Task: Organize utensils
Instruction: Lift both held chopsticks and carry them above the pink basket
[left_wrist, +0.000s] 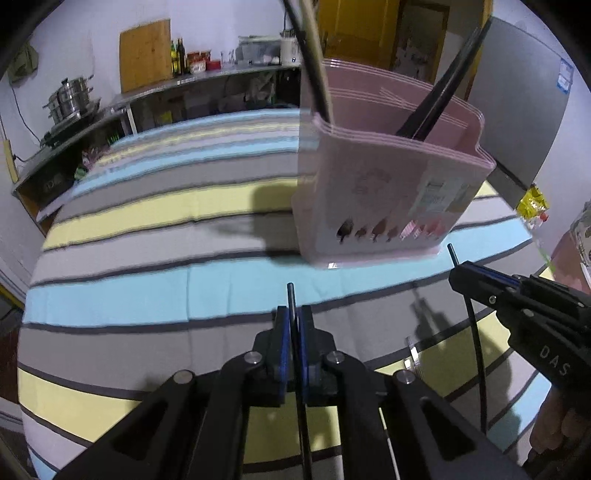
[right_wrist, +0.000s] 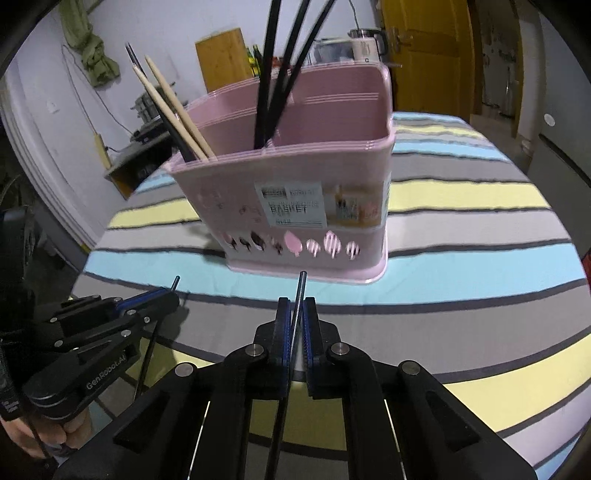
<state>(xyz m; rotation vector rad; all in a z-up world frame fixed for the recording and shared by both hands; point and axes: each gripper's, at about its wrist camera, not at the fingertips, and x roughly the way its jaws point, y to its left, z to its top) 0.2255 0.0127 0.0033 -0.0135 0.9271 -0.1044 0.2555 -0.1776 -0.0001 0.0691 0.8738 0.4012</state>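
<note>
Only right-wrist view shows wooden chopsticks (right_wrist: 173, 107) (leftmost compartment) fully.

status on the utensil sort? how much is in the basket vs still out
Done: the pink plastic basket already holds several black chopsticks and two pale wooden chopsticks.

In hand: the left tongs are shut on one black chopstick; the right tongs are shut on another black chopstick.

Left: dropping both into the basket. No other loose utensils show on the striped tablecloth.
</note>
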